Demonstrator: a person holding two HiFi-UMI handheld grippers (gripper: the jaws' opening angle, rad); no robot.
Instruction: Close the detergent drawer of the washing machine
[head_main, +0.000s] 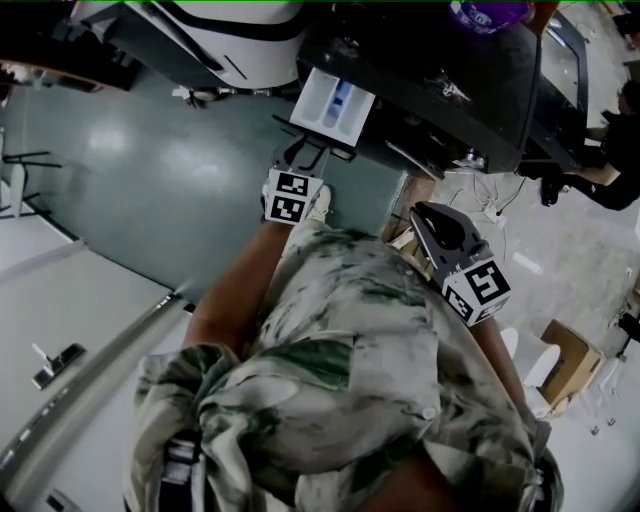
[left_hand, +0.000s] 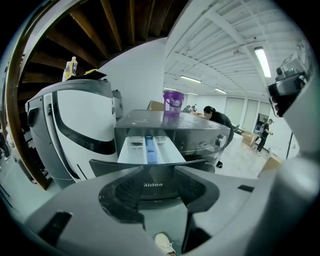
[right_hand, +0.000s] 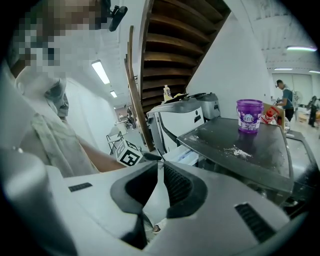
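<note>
The dark washing machine (head_main: 450, 70) has its white detergent drawer (head_main: 335, 103) pulled out, blue insert showing. My left gripper (head_main: 312, 150) points at the drawer's dark front from just in front of it. In the left gripper view the drawer (left_hand: 148, 150) lies straight ahead, and the left gripper (left_hand: 157, 182) stands open, its jaws wide on either side of the drawer front; contact cannot be told. My right gripper (head_main: 432, 215) hangs to the right, away from the drawer. In its own view the right gripper (right_hand: 160, 167) is shut on nothing, with the drawer (right_hand: 186, 156) beyond it.
A purple cup (right_hand: 249, 115) stands on the washer's dusty top. A white machine (left_hand: 75, 130) stands close on the left of the washer. A cardboard box (head_main: 570, 360) lies on the floor at the right. People stand far behind the washer (left_hand: 215, 117).
</note>
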